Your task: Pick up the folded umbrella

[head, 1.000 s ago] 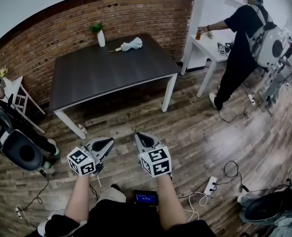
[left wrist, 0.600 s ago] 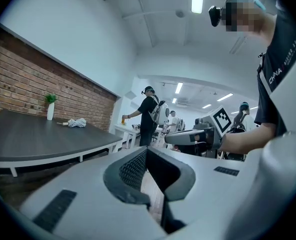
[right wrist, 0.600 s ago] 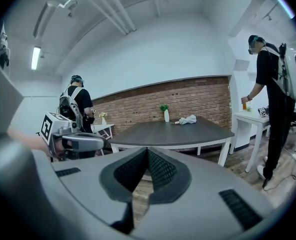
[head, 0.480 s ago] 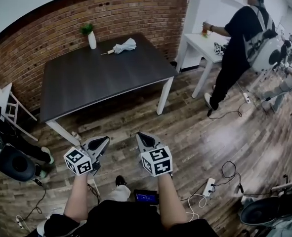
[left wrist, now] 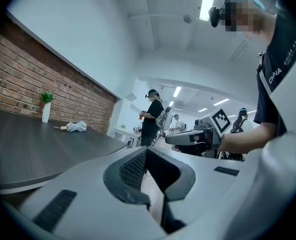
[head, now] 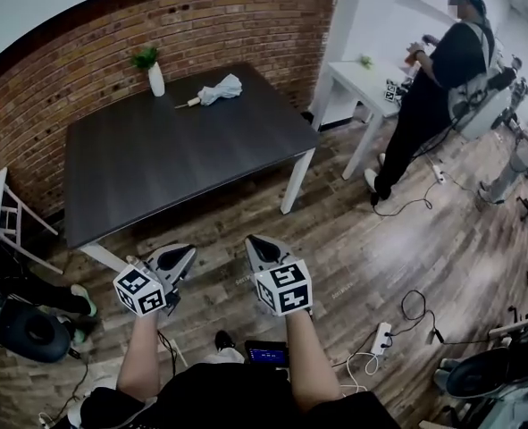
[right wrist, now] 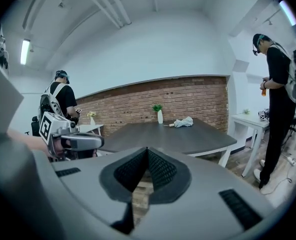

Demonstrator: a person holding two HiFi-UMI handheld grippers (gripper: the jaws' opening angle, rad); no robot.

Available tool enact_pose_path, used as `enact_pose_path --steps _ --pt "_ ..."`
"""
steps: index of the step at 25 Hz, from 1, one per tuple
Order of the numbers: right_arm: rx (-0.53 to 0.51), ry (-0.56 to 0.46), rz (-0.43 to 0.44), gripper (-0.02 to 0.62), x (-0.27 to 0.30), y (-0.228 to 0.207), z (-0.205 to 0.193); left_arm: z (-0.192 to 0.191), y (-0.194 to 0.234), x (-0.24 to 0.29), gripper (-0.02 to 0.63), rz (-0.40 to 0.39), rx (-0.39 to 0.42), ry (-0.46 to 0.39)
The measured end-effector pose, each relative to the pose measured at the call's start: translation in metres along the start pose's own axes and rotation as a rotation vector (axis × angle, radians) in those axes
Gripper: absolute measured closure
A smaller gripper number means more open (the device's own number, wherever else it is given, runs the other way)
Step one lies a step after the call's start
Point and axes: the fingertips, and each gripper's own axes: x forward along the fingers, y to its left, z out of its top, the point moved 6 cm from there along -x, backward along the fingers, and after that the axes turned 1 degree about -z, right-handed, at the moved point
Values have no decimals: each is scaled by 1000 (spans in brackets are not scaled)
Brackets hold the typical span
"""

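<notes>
The folded umbrella [head: 217, 90] is seen lying on the far part of the dark table [head: 174, 159], near the brick wall [head: 201, 25] and just beside a white vase with a green plant [head: 155, 74]. The left gripper [head: 185, 254] and the right gripper [head: 256, 247] are held side by side in front of the table's near edge, well apart from the umbrella. The jaws of both are closed together, and nothing is held between them. A person [head: 442, 88] is seen standing at a white table [head: 362, 74] on the right.
</notes>
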Motion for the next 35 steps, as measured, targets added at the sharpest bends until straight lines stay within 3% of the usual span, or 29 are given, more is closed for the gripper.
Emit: enact_pose_path --steps 15,26,35 --pt "13 33 -26 588 50 -25 10 -3 55 30 604 -29 -42 9" --pt "12 9 28 588 114 -108 45 33 118 108 604 21 0 10" --pt "7 7 78 588 156 -174 68 47 145 178 604 56 12 41"
